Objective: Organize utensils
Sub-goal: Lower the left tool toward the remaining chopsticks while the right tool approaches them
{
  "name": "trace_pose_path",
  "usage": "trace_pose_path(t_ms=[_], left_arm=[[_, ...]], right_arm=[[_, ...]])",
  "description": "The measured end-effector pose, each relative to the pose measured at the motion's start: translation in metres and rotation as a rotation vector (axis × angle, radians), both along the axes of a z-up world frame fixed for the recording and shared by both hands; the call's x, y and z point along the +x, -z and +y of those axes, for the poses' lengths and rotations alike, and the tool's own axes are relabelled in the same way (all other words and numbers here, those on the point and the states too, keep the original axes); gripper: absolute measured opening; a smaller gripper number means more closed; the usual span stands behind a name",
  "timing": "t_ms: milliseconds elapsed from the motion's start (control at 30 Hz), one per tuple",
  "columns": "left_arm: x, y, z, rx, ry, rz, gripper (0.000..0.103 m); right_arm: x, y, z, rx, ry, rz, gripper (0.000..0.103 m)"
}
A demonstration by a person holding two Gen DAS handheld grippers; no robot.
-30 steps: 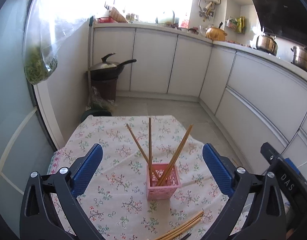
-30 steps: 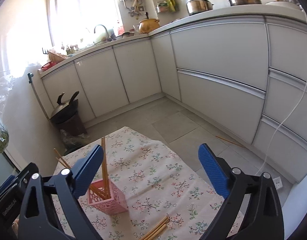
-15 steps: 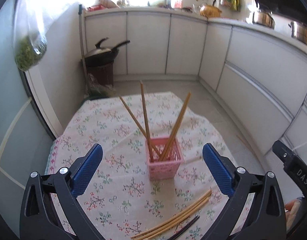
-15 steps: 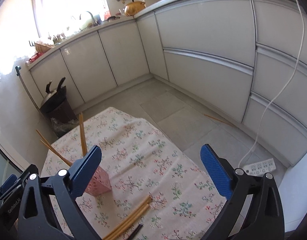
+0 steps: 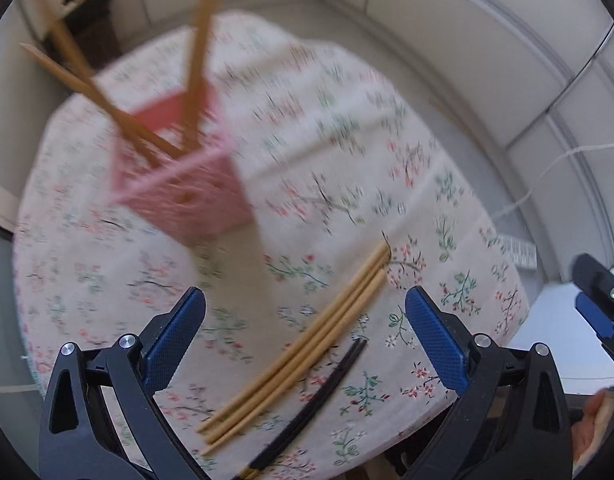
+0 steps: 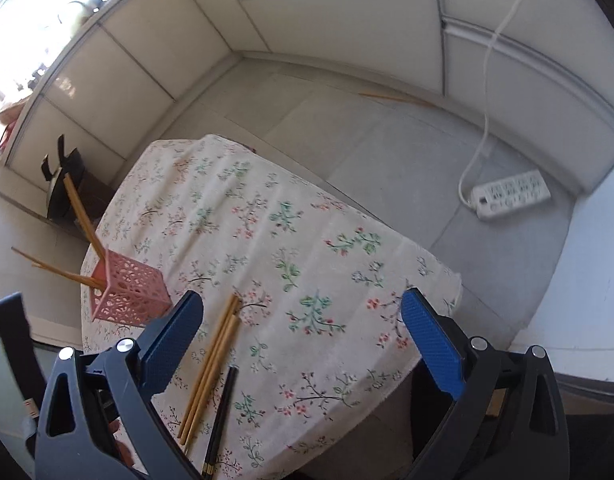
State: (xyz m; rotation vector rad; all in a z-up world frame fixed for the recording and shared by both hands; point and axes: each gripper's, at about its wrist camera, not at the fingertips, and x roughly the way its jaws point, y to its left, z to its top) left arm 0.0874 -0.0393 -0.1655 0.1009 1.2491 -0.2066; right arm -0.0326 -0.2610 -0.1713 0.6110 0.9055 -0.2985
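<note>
**Both grippers spread wide, empty, above the chopsticks**

Left gripper [image 5: 305, 332]: jaws parted wide, blue pads [image 5: 175, 336] far apart, nothing between them, nothing touched. Hangs over the near part of the floral cloth [image 5: 339, 128], pointing down at the loose chopsticks. Blurred view, the far side smeared most.

Right gripper [image 6: 303, 340]: likewise fully released, pads [image 6: 431, 344] well apart, holding nothing, clear of the cloth [image 6: 307, 248] and all on it. A bit of the right gripper also visible in the left view at 3 o'clock.

Loose wooden chopsticks [image 5: 303, 344]: a small bundle lying flat on the cloth, side by side and touching, running from 7 o'clock up toward 1 o'clock between the left pads in the picture. Same bundle [image 6: 211, 364] in the right view just beside the left-hand pad, at 7 o'clock from frame centre.

Black chopsticks [image 5: 319, 396]: flat on the cloth just right of the wooden ones, roughly parallel, near the table's near edge; count hard to tell. In the right view [image 6: 221, 412] at about 7 o'clock, low in frame.

Pink basket [image 5: 179, 176]: upright on the cloth at 10 o'clock in the left view, well apart from the loose bundle. Several wooden chopsticks [image 5: 199, 52] standing in it, leaning outward in different directions. In the right view the basket [image 6: 127, 294] sits at 9 o'clock by the table's edge.

Power strip [image 6: 511, 194] on the floor at 2 o'clock, white cord rising from it.
</note>
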Motion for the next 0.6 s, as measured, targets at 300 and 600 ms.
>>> trace_pose_path(t_ms=[300, 600], left_arm=[[0.037, 0.046, -0.028, 0.05, 0.031, 0.135, 0.086], [0.053, 0.061, -0.03, 0.06, 0.004, 0.152, 0.064]], right_arm=[[-0.001, 0.021, -0.028, 0.116, 0.039, 0.055, 0.096], [0.001, 0.027, -0.029, 0.157, 0.025, 0.077, 0.096]])
